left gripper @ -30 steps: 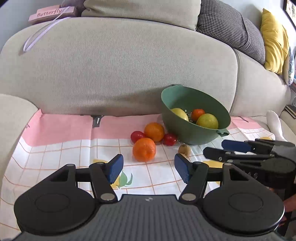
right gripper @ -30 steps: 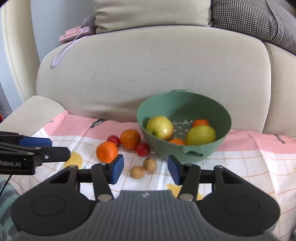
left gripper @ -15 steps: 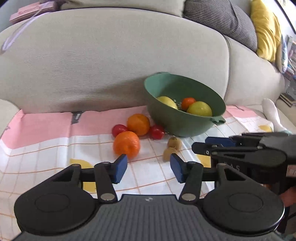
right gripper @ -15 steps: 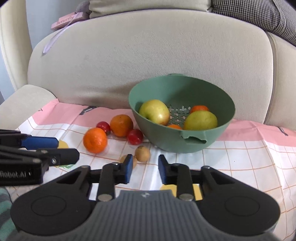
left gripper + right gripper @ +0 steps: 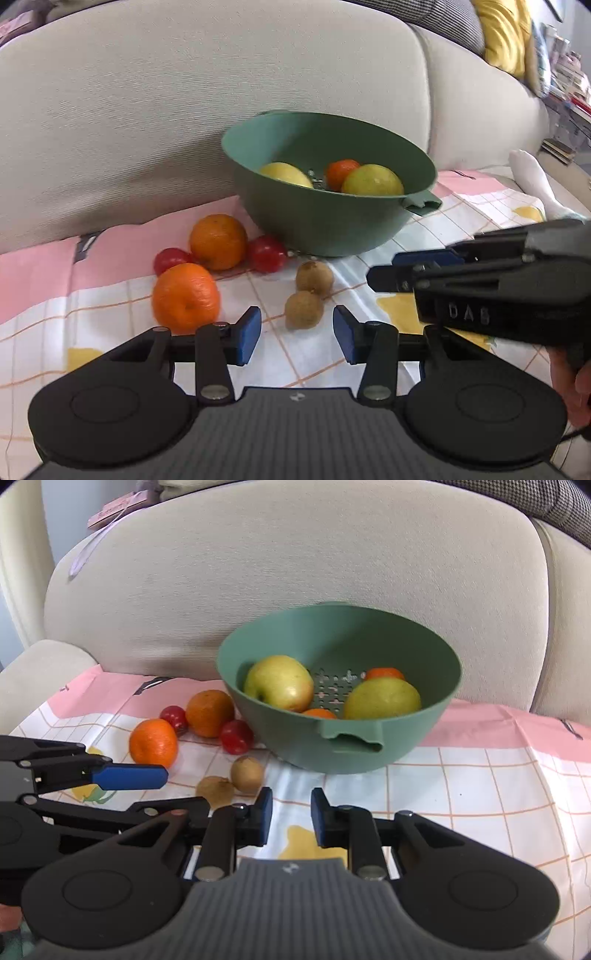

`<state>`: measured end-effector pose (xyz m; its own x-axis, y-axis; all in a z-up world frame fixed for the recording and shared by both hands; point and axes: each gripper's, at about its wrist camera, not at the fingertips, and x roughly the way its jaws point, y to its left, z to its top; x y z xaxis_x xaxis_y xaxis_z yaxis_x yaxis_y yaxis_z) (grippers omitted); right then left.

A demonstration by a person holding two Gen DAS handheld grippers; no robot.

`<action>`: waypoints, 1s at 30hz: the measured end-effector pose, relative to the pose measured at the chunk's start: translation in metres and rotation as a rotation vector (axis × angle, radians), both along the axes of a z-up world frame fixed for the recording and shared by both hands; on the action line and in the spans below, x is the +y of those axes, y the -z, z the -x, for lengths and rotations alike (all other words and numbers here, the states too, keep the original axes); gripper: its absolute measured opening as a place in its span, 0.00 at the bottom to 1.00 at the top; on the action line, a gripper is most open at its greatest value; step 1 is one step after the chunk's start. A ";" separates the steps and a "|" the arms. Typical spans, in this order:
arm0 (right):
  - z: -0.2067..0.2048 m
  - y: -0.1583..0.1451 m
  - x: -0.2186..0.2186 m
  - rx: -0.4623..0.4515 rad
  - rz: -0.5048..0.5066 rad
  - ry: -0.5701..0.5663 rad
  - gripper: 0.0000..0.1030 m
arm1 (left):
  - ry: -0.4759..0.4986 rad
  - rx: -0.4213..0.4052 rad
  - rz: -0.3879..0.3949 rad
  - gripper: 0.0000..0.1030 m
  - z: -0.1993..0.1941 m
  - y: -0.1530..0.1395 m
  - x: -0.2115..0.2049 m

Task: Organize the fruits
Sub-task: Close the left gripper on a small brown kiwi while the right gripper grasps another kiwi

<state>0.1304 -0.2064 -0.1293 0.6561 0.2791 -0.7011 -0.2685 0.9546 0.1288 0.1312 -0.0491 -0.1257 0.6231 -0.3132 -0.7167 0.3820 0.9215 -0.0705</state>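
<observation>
Lining up on the nearer kiwi (image 5: 304, 309), I hold my left gripper (image 5: 297, 335) low over the checked cloth (image 5: 110, 314) on the sofa seat, jaws parted wide and empty, the fruit just ahead of the gap and slightly left of its centre. My right gripper (image 5: 291, 818) hangs beside it, jaws set narrower with a clear gap between them, nothing held. The second kiwi (image 5: 314, 277) sits touching the first, just beyond it; two oranges and two small red fruits lie ahead to the left. The green bowl (image 5: 332, 225) stands further ahead and to the right, tipped toward me, already holding two yellow-green apples and some small oranges.

I judge this the approach to a pick. Next I must push forward until the pads flank the kiwi, then close gently, since it may roll on soft cloth. The kiwi looks nearly round from here; I cannot tell its long axis.
</observation>
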 end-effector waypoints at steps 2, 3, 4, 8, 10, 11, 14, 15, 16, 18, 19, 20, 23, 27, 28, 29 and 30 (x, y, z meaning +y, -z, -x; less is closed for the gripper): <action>-0.002 0.000 -0.005 0.008 -0.026 0.017 0.20 | 0.016 -0.014 -0.031 0.51 -0.001 0.003 -0.004; -0.003 0.000 -0.006 0.010 -0.032 0.021 0.20 | 0.017 -0.014 -0.042 0.51 -0.002 0.005 -0.005; -0.003 0.000 -0.007 0.010 -0.033 0.020 0.20 | 0.016 -0.012 -0.044 0.51 -0.003 0.006 -0.006; 0.000 0.000 -0.005 0.005 -0.041 -0.006 0.20 | 0.034 -0.021 -0.059 0.45 -0.006 0.008 -0.010; 0.001 -0.001 -0.005 0.001 -0.048 -0.017 0.20 | 0.050 -0.022 -0.069 0.39 -0.006 0.009 -0.013; 0.001 -0.001 -0.005 0.003 -0.049 -0.022 0.20 | 0.052 -0.019 -0.072 0.35 -0.006 0.011 -0.015; 0.001 0.000 -0.004 0.004 -0.053 -0.034 0.20 | 0.052 -0.008 -0.058 0.28 -0.007 0.012 -0.013; 0.001 0.000 -0.004 0.003 -0.052 -0.036 0.20 | 0.052 -0.002 -0.048 0.28 -0.006 0.012 -0.012; 0.001 0.000 -0.003 0.002 -0.052 -0.037 0.20 | 0.046 0.004 -0.040 0.28 -0.006 0.012 -0.010; 0.001 0.000 -0.002 -0.002 -0.057 -0.040 0.20 | 0.024 0.008 -0.036 0.27 -0.005 0.010 -0.006; 0.001 0.001 -0.001 -0.006 -0.060 -0.045 0.20 | 0.011 0.013 -0.028 0.27 -0.004 0.008 -0.003; 0.001 0.001 0.001 -0.010 -0.063 -0.053 0.20 | -0.003 0.020 -0.015 0.27 -0.004 0.007 0.001; 0.002 0.001 0.010 -0.030 -0.048 -0.089 0.20 | -0.046 0.039 0.013 0.27 0.000 0.001 0.013; 0.003 0.001 0.027 -0.074 -0.005 -0.143 0.22 | -0.100 0.058 0.050 0.27 0.005 -0.006 0.028; 0.003 0.002 0.031 -0.087 0.019 -0.154 0.22 | -0.111 0.065 0.063 0.27 0.005 -0.008 0.031; 0.001 0.003 0.036 -0.097 0.043 -0.163 0.22 | -0.120 0.071 0.072 0.27 0.006 -0.009 0.033; 0.000 0.004 0.040 -0.102 0.065 -0.169 0.22 | -0.127 0.074 0.077 0.27 0.006 -0.011 0.035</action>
<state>0.1303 -0.1663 -0.1329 0.6725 0.3481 -0.6531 -0.4344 0.9001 0.0325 0.1253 -0.0139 -0.1149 0.6076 -0.2911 -0.7390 0.2542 0.9528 -0.1663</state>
